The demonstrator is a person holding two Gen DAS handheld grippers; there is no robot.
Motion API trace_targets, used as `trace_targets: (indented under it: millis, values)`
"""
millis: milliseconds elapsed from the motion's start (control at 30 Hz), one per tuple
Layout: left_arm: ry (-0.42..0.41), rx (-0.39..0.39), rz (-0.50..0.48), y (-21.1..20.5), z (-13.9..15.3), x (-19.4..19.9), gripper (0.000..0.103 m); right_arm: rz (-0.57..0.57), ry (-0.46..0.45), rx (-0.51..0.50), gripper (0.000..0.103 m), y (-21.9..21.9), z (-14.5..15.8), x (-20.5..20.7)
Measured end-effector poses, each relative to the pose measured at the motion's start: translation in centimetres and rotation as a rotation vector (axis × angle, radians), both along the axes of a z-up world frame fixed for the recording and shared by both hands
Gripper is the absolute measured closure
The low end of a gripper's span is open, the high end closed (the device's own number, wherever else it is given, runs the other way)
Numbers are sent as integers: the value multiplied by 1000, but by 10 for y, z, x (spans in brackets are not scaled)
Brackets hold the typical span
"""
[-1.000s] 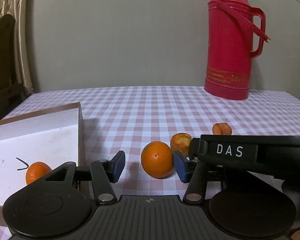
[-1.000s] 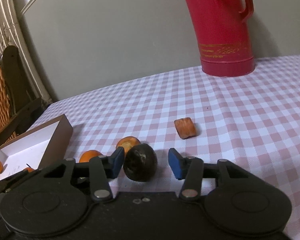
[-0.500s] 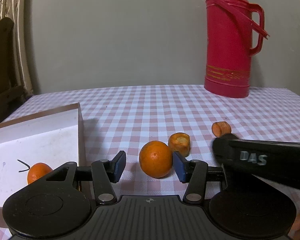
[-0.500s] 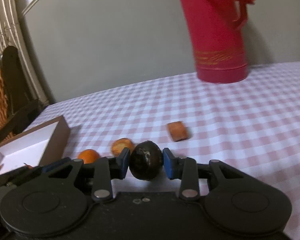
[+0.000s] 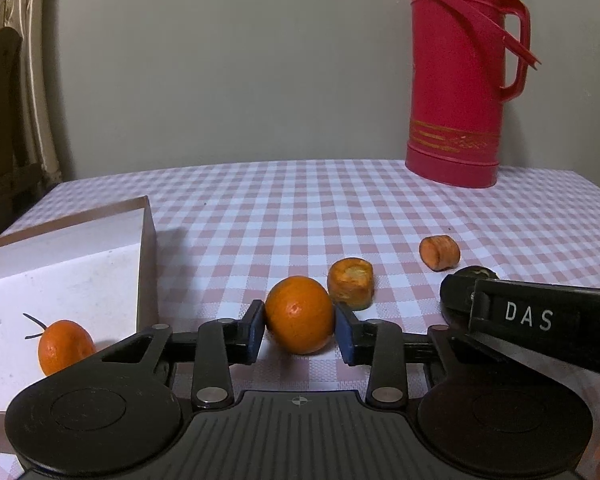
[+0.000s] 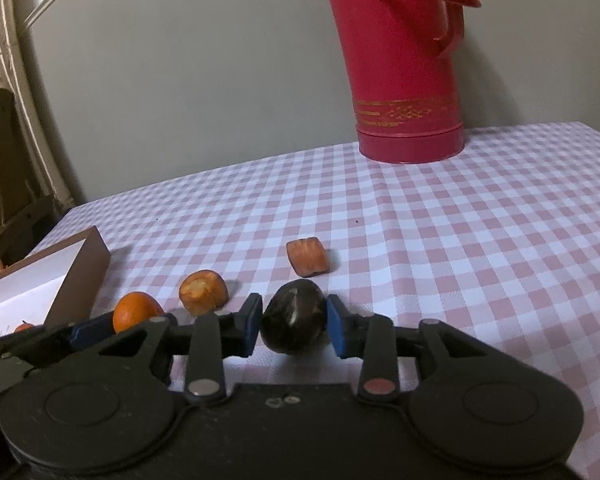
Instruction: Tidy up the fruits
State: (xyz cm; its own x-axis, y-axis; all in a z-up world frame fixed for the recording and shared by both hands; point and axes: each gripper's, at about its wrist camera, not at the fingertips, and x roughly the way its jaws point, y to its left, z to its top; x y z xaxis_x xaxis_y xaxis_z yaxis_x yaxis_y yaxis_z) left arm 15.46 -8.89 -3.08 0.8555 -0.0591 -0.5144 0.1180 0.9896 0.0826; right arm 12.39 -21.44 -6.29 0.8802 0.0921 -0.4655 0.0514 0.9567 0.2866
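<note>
My left gripper [image 5: 299, 330] is shut on an orange [image 5: 300, 314] that rests on the checked tablecloth; the orange also shows in the right wrist view [image 6: 137, 311]. My right gripper [image 6: 294, 326] is shut on a dark round fruit [image 6: 294, 322] and holds it just above the cloth. A brown box with a white inside [image 5: 68, 264] stands at the left with a small orange [image 5: 64, 346] in it. Two carrot chunks lie on the cloth, one near [image 5: 351, 282] and one farther right [image 5: 440, 252].
A tall red thermos [image 5: 458, 80] stands at the back right of the table. A wooden chair [image 5: 0, 120] is off the left edge. The right gripper's body [image 5: 540, 324] lies low at the right of the left wrist view.
Both grippers have closed: the left one onto the orange, the right one onto the dark fruit. The right gripper has lifted a little with the fruit.
</note>
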Motion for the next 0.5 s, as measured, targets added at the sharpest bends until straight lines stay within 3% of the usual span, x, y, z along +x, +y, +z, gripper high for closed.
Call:
trace_targets:
  millis: [200,267,500]
  values:
    - [-14,-15,5,0,1,-2,67,5,-12,-13,80,3,-1,-2]
    - [-15,-27,0,1,2,-4,67,4,-29,-23,87,4,2,-6]
    - [-18,-21,-32,2,4,-17,67,14,-26,-40,87,2,2,-19]
